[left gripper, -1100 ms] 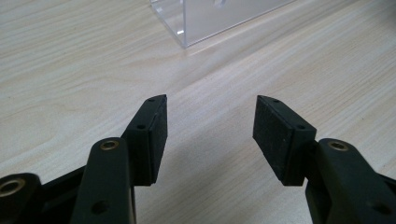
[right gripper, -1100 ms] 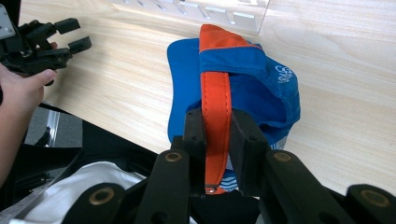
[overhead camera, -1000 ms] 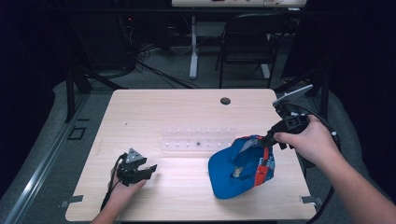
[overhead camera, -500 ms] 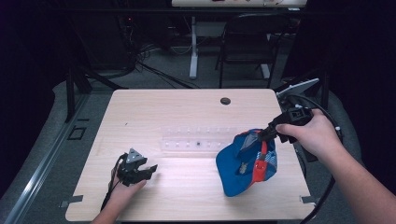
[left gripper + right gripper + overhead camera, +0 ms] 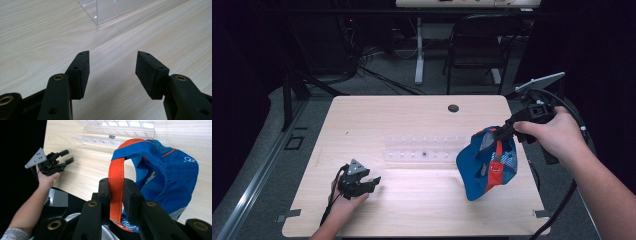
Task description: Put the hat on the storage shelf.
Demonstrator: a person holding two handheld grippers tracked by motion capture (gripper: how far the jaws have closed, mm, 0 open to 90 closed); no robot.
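So the right hand-held gripper (image 5: 503, 132) is pinching the orange strap (image 5: 115, 187) of a blue cap (image 5: 486, 162), which dangles over the right side of the table (image 5: 412, 115), its lower edge near or on the wood. The left hand-held gripper (image 5: 373, 181) sits low at the front left, jaws spread with nothing between them. A clear plastic rack (image 5: 422, 148) lies mid-table between the two.

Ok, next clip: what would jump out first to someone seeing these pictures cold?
The blue cap with the orange strap, hanging at the table's right side, with the right gripper shut on that strap. Next, the left gripper resting low near the front left of the wooden table, its fingers open with nothing between them. A clear plastic rack lies at the table's middle.
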